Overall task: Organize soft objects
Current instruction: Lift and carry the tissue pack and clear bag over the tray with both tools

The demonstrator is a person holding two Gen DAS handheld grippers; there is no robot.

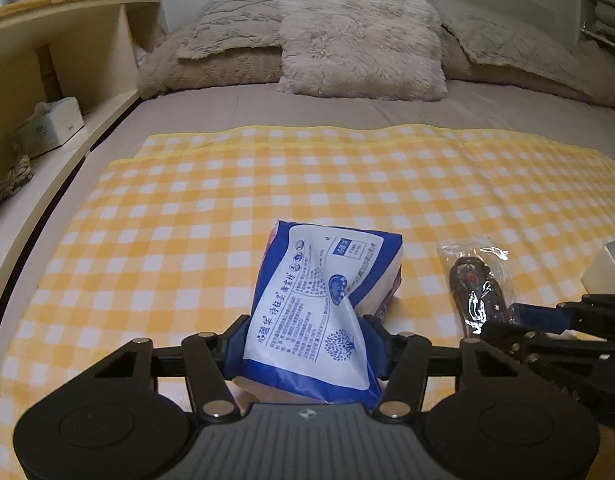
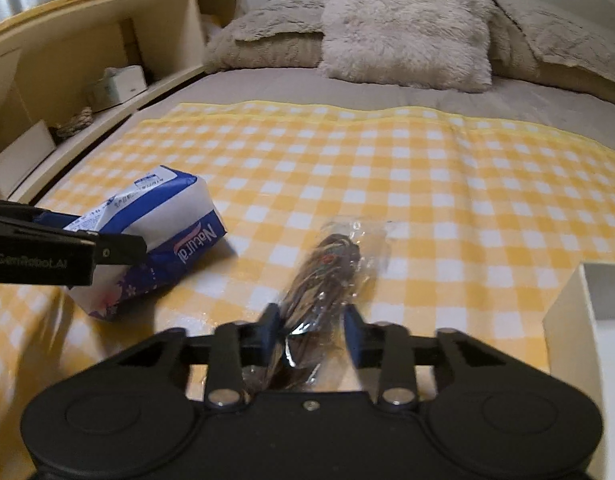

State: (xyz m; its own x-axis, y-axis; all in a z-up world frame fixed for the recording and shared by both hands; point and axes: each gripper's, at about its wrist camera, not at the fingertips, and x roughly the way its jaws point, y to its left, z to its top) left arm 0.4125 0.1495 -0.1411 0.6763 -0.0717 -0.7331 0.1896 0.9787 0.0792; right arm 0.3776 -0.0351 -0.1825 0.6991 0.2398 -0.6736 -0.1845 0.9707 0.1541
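Observation:
A blue and white tissue pack (image 1: 327,280) lies on the yellow checked blanket (image 1: 347,184). Its near end sits between the blue pads of my left gripper (image 1: 307,344), which is shut on it and dents the soft wrapper. In the right wrist view the same tissue pack (image 2: 159,240) is at the left, with one left finger (image 2: 107,250) across it. A clear plastic bag (image 2: 331,268) holding a dark bundle lies to its right. My right gripper (image 2: 311,328) is shut on the bag's near end. The bag (image 1: 473,284) also shows in the left wrist view.
An open white box (image 2: 579,320) stands at the right edge of the blanket. Fluffy pillows (image 1: 359,32) lie at the head of the bed. A wooden shelf (image 1: 67,60) runs along the left side, with a tissue box (image 1: 51,126) and a rope ball on it.

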